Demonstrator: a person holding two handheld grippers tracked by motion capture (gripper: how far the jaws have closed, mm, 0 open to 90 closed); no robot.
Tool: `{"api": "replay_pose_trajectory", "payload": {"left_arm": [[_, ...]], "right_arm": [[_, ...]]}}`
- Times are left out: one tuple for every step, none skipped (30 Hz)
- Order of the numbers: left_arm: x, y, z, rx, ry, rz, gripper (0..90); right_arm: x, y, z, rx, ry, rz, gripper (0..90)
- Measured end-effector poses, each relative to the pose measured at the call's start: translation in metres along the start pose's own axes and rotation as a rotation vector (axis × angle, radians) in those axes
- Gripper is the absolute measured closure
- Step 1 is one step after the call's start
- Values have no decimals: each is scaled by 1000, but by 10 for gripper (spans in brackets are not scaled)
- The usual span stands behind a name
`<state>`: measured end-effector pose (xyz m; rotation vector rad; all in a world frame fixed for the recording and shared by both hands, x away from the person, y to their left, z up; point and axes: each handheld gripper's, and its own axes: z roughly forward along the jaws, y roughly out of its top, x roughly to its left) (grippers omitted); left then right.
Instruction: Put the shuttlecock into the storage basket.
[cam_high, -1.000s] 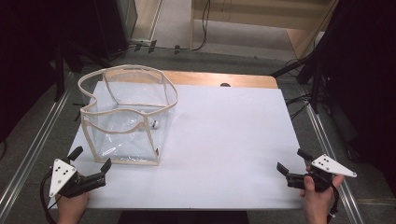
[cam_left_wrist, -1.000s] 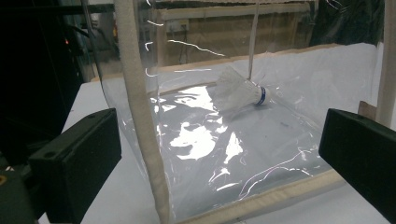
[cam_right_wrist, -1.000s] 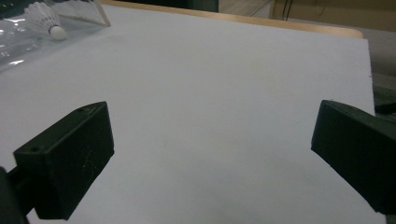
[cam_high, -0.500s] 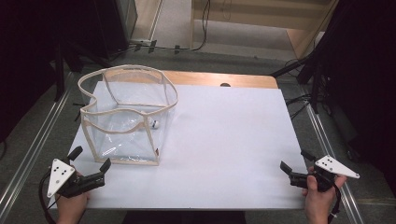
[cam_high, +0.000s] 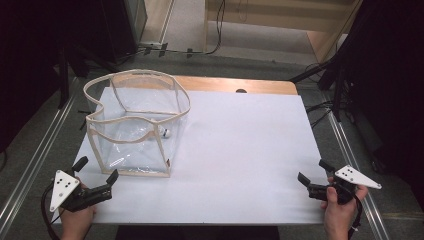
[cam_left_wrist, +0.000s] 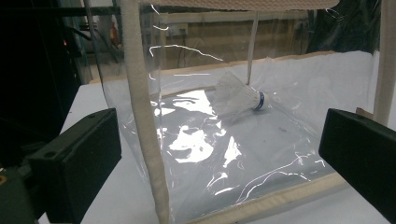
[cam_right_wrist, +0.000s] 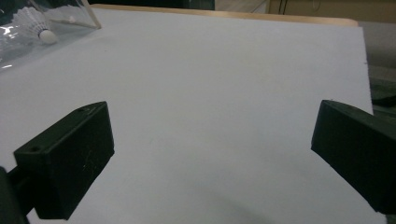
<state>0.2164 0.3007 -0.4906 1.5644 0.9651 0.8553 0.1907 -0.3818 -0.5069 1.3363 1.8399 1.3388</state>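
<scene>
Change over the last second: the right gripper has slid a little toward the near right corner of the counter, away from the middle. The left gripper has not moved; it sits at the near left corner, just in front of the clear bag. The bag and its contents lie as they did.

Reading: nothing is in hand yet. The right side looks parked and well apart from everything. The left looks like the working side, since its view faces straight into the bag's near wall.

Jaws: spread wide on both grippers, nothing between them. In the right gripper view only bare white counter lies between the two black blocks.

Thing in question: a shuttlecock lying on its side on the floor of the bag, toward the bag's far right corner. In the high view it is a small pale spot seen through the plastic.

Orientation: long axis roughly level, running left to right across the bag, tilted slightly. Cork tip with the blue band points right, toward the bag's right wall; the feather skirt opens left. The right gripper view agrees.

The bag stands upright, mouth open upward, with its cream-trimmed rim sagging unevenly.
</scene>
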Motion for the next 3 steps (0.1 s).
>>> {"api": "replay_pose_trajectory", "payload": {"left_arm": [[0, 0, 0, 0, 0, 0, 0], [0, 0, 0, 0, 0, 0, 0], [0, 0, 0, 0, 0, 0, 0]], "right_arm": [[0, 0, 0, 4, 6, 3, 0], [0, 0, 1, 5, 9, 3, 0], [1, 0, 2, 7, 4, 3, 0]]}}
